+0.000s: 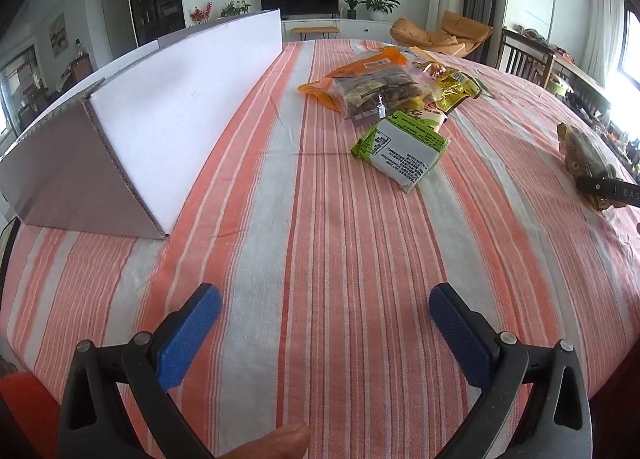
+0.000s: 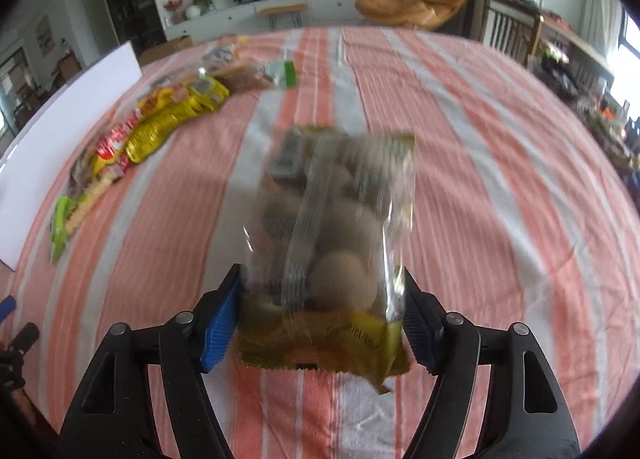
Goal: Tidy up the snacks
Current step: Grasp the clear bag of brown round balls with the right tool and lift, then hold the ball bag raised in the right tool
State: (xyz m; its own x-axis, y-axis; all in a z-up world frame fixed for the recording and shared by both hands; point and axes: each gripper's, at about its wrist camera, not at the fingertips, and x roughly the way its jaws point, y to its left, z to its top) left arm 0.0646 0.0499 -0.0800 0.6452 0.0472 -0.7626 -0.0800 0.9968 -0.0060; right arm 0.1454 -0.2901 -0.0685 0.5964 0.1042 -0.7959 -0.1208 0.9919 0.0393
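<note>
A clear bag of round brown snacks with yellow ends (image 2: 332, 219) lies lengthwise between the blue pads of my right gripper (image 2: 320, 275), which is shut on its near end; both pads touch its sides. The view is blurred, and whether the bag is off the cloth I cannot tell. The left wrist view shows this bag (image 1: 588, 155) at the far right with a black finger across it. My left gripper (image 1: 324, 295) hangs open over bare striped cloth with nothing in it. A pile of snack packets (image 1: 384, 87) and a green-and-white pack (image 1: 404, 147) lie ahead of it.
A white cardboard box (image 1: 180, 99) stands on the left of the table, its long wall facing the snacks. The striped tablecloth (image 1: 320, 219) covers the whole table. Yellow and red packets (image 2: 160, 127) lie left of the right gripper. Chairs stand beyond the right edge.
</note>
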